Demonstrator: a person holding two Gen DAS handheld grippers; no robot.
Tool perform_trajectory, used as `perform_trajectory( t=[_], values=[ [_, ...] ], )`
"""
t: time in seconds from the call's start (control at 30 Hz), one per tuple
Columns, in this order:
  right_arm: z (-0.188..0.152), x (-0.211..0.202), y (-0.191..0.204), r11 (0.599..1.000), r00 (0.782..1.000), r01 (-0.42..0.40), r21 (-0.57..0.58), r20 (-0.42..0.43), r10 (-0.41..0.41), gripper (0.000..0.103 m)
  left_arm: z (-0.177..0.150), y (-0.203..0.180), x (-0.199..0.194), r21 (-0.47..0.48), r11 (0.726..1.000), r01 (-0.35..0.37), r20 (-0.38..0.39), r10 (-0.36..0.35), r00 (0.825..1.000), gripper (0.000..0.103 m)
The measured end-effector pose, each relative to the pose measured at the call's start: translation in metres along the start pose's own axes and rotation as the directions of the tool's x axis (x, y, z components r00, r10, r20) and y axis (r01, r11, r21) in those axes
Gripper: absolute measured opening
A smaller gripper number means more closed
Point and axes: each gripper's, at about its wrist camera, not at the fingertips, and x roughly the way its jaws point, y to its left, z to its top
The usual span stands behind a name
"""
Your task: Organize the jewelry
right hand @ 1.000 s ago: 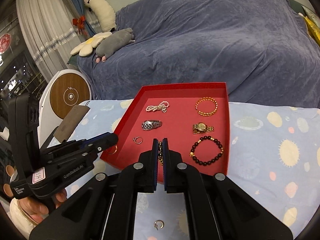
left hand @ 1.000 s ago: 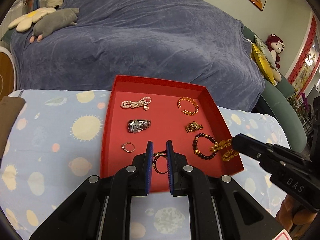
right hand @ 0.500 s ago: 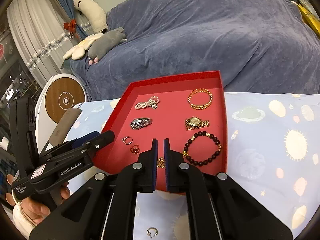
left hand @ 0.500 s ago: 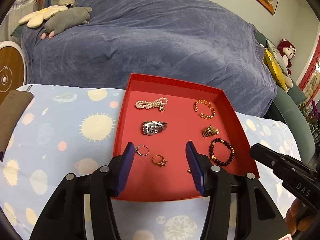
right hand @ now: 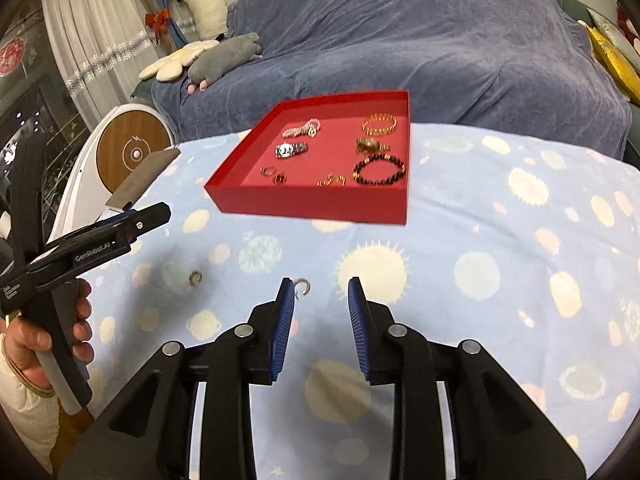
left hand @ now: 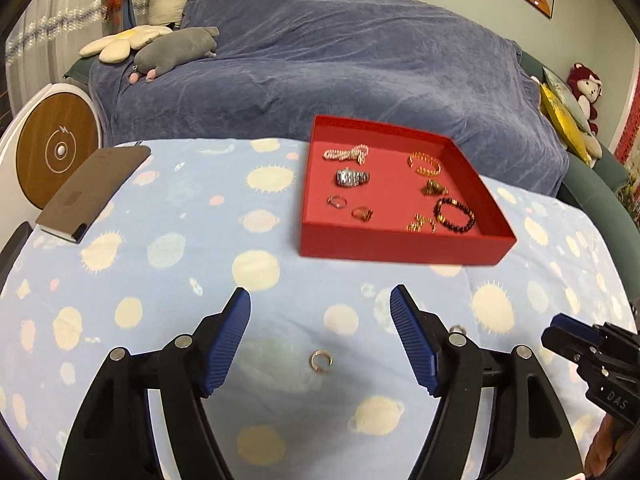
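Sofa (left hand: 360,60): draped in a dark blue throw, set behind the surface; a grey plush toy (left hand: 176,50) and a flower-shaped cushion (left hand: 128,42) are laid on its left end.

Surface (left hand: 180,240): covered with a pale blue cloth printed with suns and planets.

Red tray (left hand: 400,246): shallow, square, placed at the far side of the surface towards the sofa. Contents are arranged in two columns. Left column, far to near: pearl strand (left hand: 346,153), silver watch (left hand: 352,178), silver ring (left hand: 337,201), gold ring (left hand: 362,213). Right column, far to near: gold bracelet (left hand: 424,163), gold watch (left hand: 434,188), dark bead bracelet (left hand: 454,215), with a small gold chain piece (left hand: 420,226) just beside it at the near edge.

Grey-brown flat item (left hand: 94,188): laid at the left edge of the surface.

Left gripper (left hand: 320,304): held over the near part of the surface, well short of the tray. Its blue fingers (left hand: 228,344) are spread wide and opening further; nothing is gripped.

Right gripper (right hand: 318,292): likewise held over the near surface. Its fingers (right hand: 282,326) are parted narrowly and opening; nothing is pinched.

Open ring (left hand: 320,361): lying loose on the cloth, seen between and below the left fingers.

Second open ring (right hand: 302,286): lying on the cloth just beside the tip of the right gripper's left finger; contact cannot be told.
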Motion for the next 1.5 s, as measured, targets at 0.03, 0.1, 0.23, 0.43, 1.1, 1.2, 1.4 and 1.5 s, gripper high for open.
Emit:
perform_trajectory(
  t=[0.03,0.1,0.23,0.43,1.1,1.2,1.4,1.5],
  values=[
    [-0.002,0.006,0.002,1.000,1.000,0.004,-0.010,-0.008,-0.005,0.027,-0.006,0.000,0.003,0.010,1.000,-0.005,-0.016,0.005,1.000,0.070],
    [-0.004,0.018,0.006,0.999,1.000,0.012,-0.029,-0.019,-0.013,0.035,-0.015,0.002,0.010,0.039,0.999,-0.017,-0.043,0.019,0.999,0.071],
    [-0.005,0.043,0.015,0.999,0.999,0.007,-0.051,-0.038,-0.009,0.039,-0.030,0.009,0.021,0.047,0.999,-0.019,-0.081,0.023,0.996,0.071],
    [-0.005,0.078,0.030,0.994,0.997,0.028,-0.104,-0.067,-0.035,0.038,-0.043,0.013,0.034,0.064,0.998,-0.016,-0.109,0.023,0.994,0.071],
    [-0.006,0.064,0.034,0.992,0.997,0.055,-0.110,-0.047,-0.060,0.016,-0.043,-0.006,0.054,0.100,0.995,-0.017,-0.112,0.028,0.993,0.056],
    [-0.006,0.059,0.033,0.992,0.997,0.056,-0.113,-0.042,-0.061,0.016,-0.043,-0.009,0.054,0.113,0.993,-0.019,-0.101,0.030,0.994,0.043],
    [-0.006,0.055,0.026,0.995,0.997,0.058,-0.086,-0.045,-0.062,0.016,-0.040,-0.010,0.055,0.103,0.995,0.014,-0.111,-0.003,0.994,0.014],
    [-0.005,0.052,0.024,0.995,0.997,0.058,-0.083,-0.039,-0.061,0.016,-0.039,-0.011,0.055,0.086,0.996,0.028,-0.118,-0.018,0.993,0.014]
  ],
)
